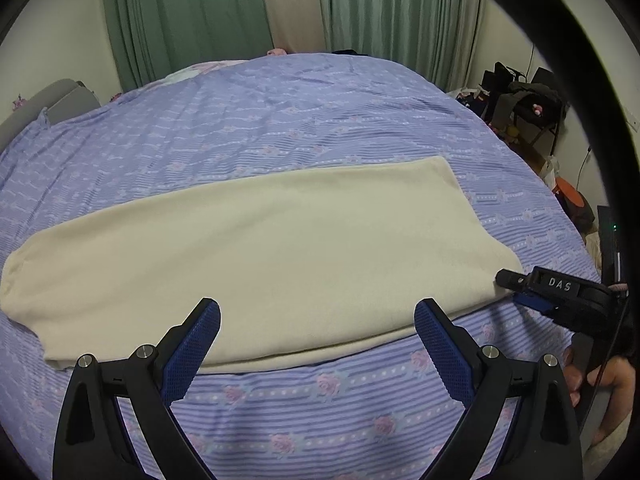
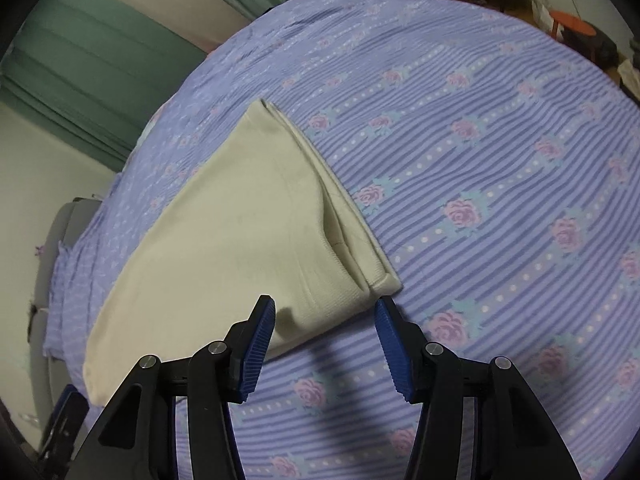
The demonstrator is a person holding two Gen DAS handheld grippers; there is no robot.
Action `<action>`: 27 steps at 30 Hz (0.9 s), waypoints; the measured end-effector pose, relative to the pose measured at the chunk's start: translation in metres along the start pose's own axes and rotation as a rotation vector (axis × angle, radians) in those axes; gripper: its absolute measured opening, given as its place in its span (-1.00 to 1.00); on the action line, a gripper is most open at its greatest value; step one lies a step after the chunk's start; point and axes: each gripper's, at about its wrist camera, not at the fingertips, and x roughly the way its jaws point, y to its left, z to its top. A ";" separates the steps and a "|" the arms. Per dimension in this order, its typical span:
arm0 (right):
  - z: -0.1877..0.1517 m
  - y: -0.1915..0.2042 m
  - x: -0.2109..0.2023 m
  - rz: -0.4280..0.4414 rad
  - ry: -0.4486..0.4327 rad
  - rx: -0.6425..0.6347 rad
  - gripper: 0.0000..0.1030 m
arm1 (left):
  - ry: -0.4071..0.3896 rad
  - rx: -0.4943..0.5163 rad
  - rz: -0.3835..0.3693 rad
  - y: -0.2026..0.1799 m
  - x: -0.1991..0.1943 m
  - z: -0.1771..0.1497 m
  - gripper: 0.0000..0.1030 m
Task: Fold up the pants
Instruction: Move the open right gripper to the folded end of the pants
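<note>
The left gripper (image 1: 317, 316) hangs with its jaws spread wide and nothing between them, just above the near long edge of the cream pants (image 1: 256, 248). These lie folded lengthwise on the lilac rose-print bedspread (image 1: 320, 400). The right gripper (image 2: 325, 312) is partly spread, empty, its fingertips (image 2: 264, 312) either side of the pants' near corner. Green curtains (image 1: 180, 20) hang beyond.

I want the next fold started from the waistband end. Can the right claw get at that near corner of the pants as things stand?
Probably yes. The right claw is open just short of the pants corner, with only bedspread around it and nothing in between. The left claw sits well clear.
</note>
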 end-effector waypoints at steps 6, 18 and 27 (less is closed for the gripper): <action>0.002 -0.002 0.005 0.002 -0.021 0.018 -0.55 | 0.010 0.011 -0.011 -0.005 0.002 -0.002 0.93; 0.027 0.002 -0.012 -0.061 -0.064 -0.055 -0.87 | 0.023 0.006 -0.040 -0.012 0.002 0.004 0.93; 0.008 -0.009 -0.042 -0.173 -0.110 -0.075 -0.16 | 0.015 0.035 -0.038 -0.016 -0.001 0.003 0.93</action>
